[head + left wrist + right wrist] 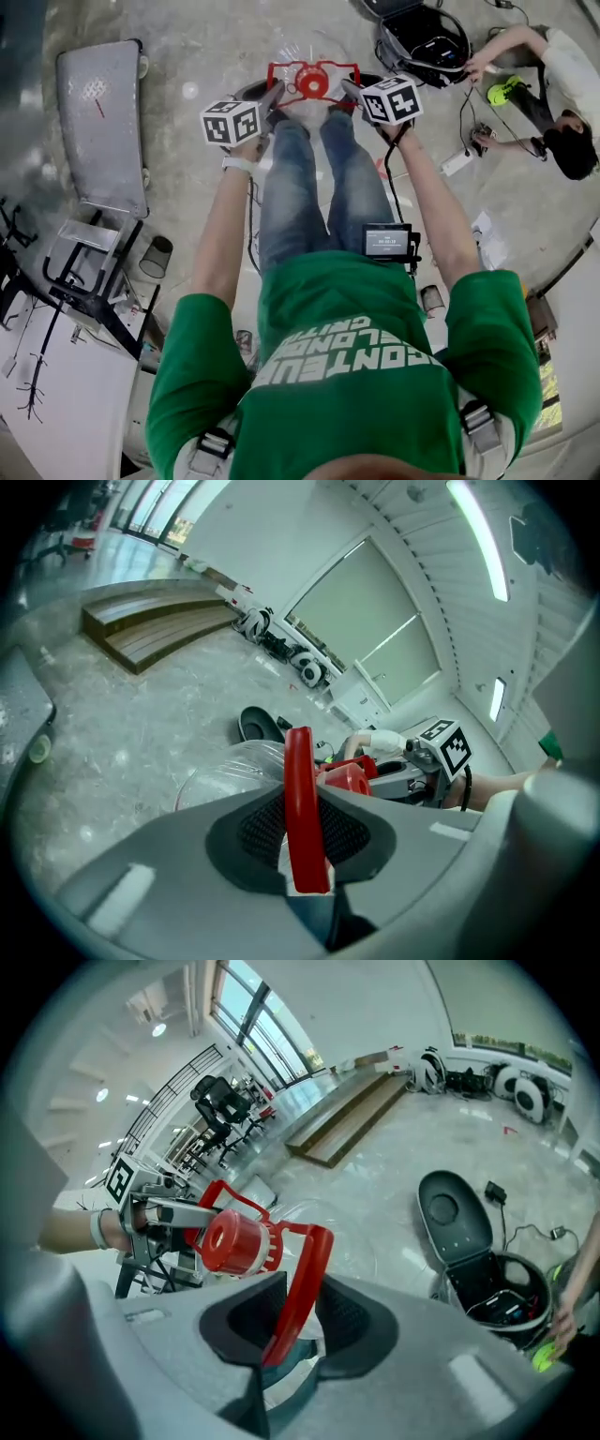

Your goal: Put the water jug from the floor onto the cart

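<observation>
1. Jug point(312, 82): clear body with a red cap point(230, 1241), and a red handle point(286, 67) framing the neck. It sits between the two grippers, just ahead of the wearer's legs point(319, 178). The head view hides its base behind the legs.
2. Left gripper point(272, 98): clenched on the left bar of the handle. In its own view the red bar point(302, 799) stands upright, and both pads point(258, 827) press on it. The clear body point(225, 766) shows just beyond.
3. Right gripper point(352, 92): clenched on the right bar. Its own view shows the bar point(302, 1274) slanting through the pads, with cap and neck to the left.
4. Each gripper view catches the other gripper across the jug, gripping the far side of the handle.
5. Cart point(98, 122): grey flat deck, far left and well apart from the jug. The jug is not on it.
6. Far right: a second person point(562, 103) low on the floor point(206, 47), one hand at an open black case point(427, 37). Cables lie near.
</observation>
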